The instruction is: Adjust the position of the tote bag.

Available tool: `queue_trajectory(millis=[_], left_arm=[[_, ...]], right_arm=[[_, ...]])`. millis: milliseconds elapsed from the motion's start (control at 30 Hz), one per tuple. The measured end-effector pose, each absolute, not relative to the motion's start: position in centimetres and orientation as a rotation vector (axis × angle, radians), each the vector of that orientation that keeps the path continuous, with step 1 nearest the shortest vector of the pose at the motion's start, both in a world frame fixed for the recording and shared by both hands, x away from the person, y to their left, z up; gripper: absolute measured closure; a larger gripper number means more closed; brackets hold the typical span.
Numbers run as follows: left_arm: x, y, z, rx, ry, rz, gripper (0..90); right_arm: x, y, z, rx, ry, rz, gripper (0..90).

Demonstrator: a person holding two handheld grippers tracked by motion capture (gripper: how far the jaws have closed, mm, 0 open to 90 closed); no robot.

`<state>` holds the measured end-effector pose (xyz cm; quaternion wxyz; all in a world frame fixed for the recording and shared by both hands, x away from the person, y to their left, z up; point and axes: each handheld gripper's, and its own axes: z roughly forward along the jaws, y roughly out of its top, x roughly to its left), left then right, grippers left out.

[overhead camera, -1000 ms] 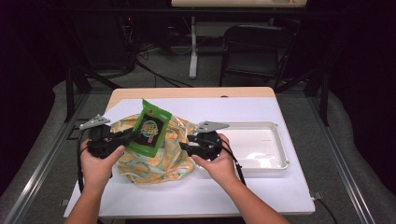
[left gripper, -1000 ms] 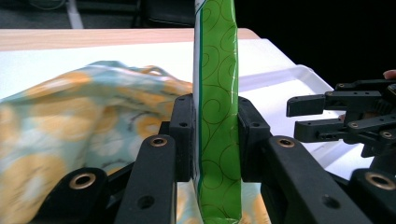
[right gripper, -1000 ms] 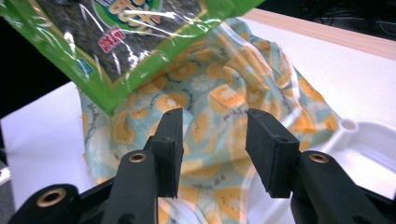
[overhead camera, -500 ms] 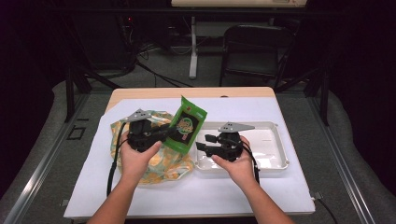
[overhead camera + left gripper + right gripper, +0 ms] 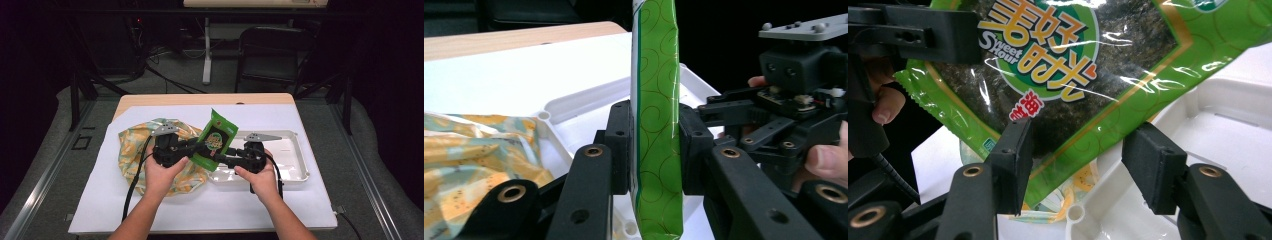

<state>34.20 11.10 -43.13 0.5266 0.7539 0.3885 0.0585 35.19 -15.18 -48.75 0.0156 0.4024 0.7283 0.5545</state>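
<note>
My left gripper is clamped on the glossy green foil seaweed snack packet, its pads pressing both faces in the left gripper view. I hold the packet upright over the left edge of the shallow white plastic tray. My right gripper, just beside the packet above that tray, has just been opening; its jaws stand apart and press nothing. A yellow patterned cloth bag lies left of the tray.

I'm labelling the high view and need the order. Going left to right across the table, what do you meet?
Patterned cloth bag → left gripper → green snack packet → right gripper → white tray.
</note>
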Motion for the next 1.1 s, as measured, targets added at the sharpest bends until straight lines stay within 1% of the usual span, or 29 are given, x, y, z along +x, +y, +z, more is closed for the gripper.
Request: queue_trajectory(millis=[233, 567, 600, 633, 667, 700, 767, 800, 833, 867, 900, 1100], left_arm=[[34.5, 11.0, -43.7, 1.817, 0.939, 0.141, 72.2], [34.8, 10.8, -44.7, 1.831, 0.961, 0.112, 70.5], [34.8, 10.8, -44.7, 1.831, 0.961, 0.112, 70.4], [34.9, 10.6, -44.9, 1.825, 0.964, 0.111, 70.2], [34.9, 10.6, -44.9, 1.825, 0.964, 0.111, 69.9], [34.9, 10.5, -45.1, 1.833, 0.962, 0.111, 69.6], [34.9, 10.3, -45.2, 1.834, 0.958, 0.121, 69.3], [34.9, 10.3, -45.2, 1.834, 0.958, 0.121, 69.1], [34.9, 10.2, -45.3, 1.833, 0.960, 0.116, 68.9], [34.9, 10.2, -45.3, 1.833, 0.960, 0.116, 68.8], [35.0, 10.1, -45.4, 1.835, 0.957, 0.117, 68.7], [35.1, 9.8, -45.8, 1.836, 0.956, 0.111, 68.3]], right_arm=[[35.1, -14.9, -48.9, 1.258, 2.271, 1.688, 45.7], [35.0, -15.8, -49.1, 1.365, 2.175, 1.722, 61.0], [35.0, -15.8, -49.1, 1.365, 2.175, 1.722, 61.0], [35.0, -16.1, -49.0, 1.375, 2.158, 1.721, 65.1], [35.0, -16.1, -49.0, 1.375, 2.158, 1.721, 65.1], [35.0, -16.3, -49.0, 1.389, 2.134, 1.730, 68.9], [35.0, -16.5, -49.0, 1.398, 2.112, 1.738, 71.9], [35.0, -16.5, -49.0, 1.398, 2.112, 1.738, 71.9], [34.9, -16.7, -48.9, 1.405, 2.094, 1.741, 75.2], [34.9, -16.7, -48.9, 1.405, 2.094, 1.741, 75.2], [34.9, -16.9, -48.9, 1.417, 2.084, 1.746, 77.6], [34.9, -17.4, -48.8, 1.440, 2.054, 1.753, 83.8]])
